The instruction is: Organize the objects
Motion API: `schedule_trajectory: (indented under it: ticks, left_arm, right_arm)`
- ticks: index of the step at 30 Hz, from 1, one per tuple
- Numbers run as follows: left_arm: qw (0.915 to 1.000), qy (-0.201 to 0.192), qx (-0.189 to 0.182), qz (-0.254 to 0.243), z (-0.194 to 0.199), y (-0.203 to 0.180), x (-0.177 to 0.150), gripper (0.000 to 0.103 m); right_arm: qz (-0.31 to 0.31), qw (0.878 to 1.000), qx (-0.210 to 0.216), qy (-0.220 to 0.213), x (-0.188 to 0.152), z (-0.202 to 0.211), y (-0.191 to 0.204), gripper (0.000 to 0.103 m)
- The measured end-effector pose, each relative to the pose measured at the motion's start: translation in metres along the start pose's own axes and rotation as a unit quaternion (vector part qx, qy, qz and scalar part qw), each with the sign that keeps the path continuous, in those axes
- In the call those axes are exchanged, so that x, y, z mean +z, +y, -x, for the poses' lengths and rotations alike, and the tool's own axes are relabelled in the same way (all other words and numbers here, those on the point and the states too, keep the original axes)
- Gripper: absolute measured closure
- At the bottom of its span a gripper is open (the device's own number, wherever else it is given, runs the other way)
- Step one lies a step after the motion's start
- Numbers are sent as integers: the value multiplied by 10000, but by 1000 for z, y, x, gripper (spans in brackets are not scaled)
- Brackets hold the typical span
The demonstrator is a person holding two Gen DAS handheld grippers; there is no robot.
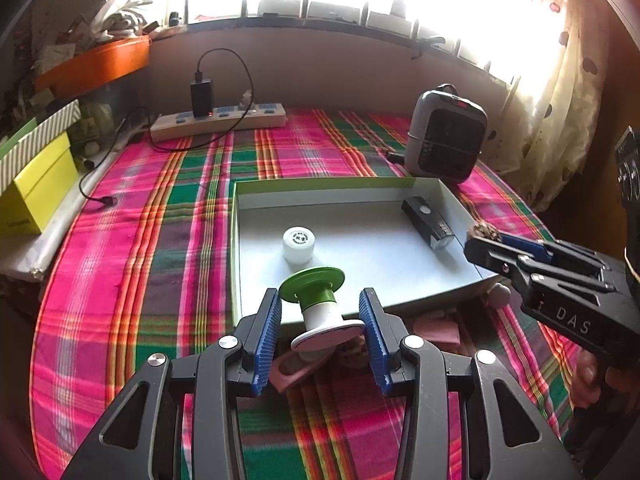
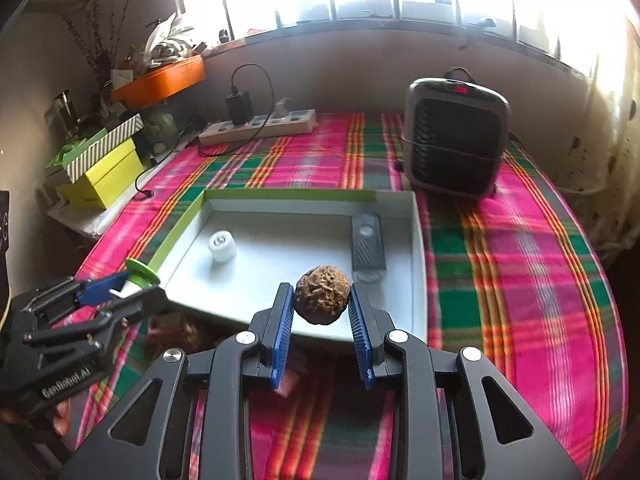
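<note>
Both grippers carry loads above the near rim of the shallow white cardboard tray (image 1: 256,264).

The left gripper (image 1: 320,334) clamps a green-and-white plastic spool (image 1: 320,304); the right gripper (image 2: 322,320) pinches a wrinkled brown walnut (image 2: 322,294). In the tray, a white screw-cap jar (image 1: 298,243) stands at 10 o'clock and a black rectangular flashlight (image 1: 428,222) lies at 2. A grey heater (image 2: 454,136) stands beyond on the plaid cloth (image 2: 520,260).
</note>
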State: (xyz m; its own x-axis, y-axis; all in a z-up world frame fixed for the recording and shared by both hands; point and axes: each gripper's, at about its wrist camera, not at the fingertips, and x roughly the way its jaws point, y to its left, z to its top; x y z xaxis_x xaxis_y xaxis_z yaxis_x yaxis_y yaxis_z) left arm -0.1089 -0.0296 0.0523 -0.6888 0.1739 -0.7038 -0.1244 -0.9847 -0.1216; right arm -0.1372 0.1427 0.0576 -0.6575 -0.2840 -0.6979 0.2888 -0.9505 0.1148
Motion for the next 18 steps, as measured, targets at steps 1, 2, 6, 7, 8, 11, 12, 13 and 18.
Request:
schedule_trajectory:
  ticks: [1,2,6,7,8,11,12,13,18]
  left_arm:
    - [10000,13,6,3,-3,1,2,65]
    - [10000,14,8,10,-5,1,3,65]
    - [10000,32,17,11,-13,2,8,65]
    - [10000,43,26,3,-15,2,9,65]
    - [10000,55,32,3,-18,2,10,65]
    - [10000,85,38,28,-24,3,12,65]
    - [9999,88,38,36,-27,4,13,65]
    - [9999,102,46,35,-29,4,14,65]
    - [9998,165,79,22,-39,6,15,65]
  right_arm:
    - [21,10000,41,12,4,-4,1,73]
    - [36,10000,68,24,7,-7,1,73]
    - [82,9997,229,82,18,-18,2,73]
    - [99,9995,292,102,21,-22,3,73]
    - [111,9993,326,112,24,-24,3,73]
    - [227,9987,421,185,32,-35,8,73]
    - [272,9984,445,218,35,-39,10,73]
    - [332,9979,480,272,37,-44,12,73]
    - [407,9966,528,479,43,-66,16,73]
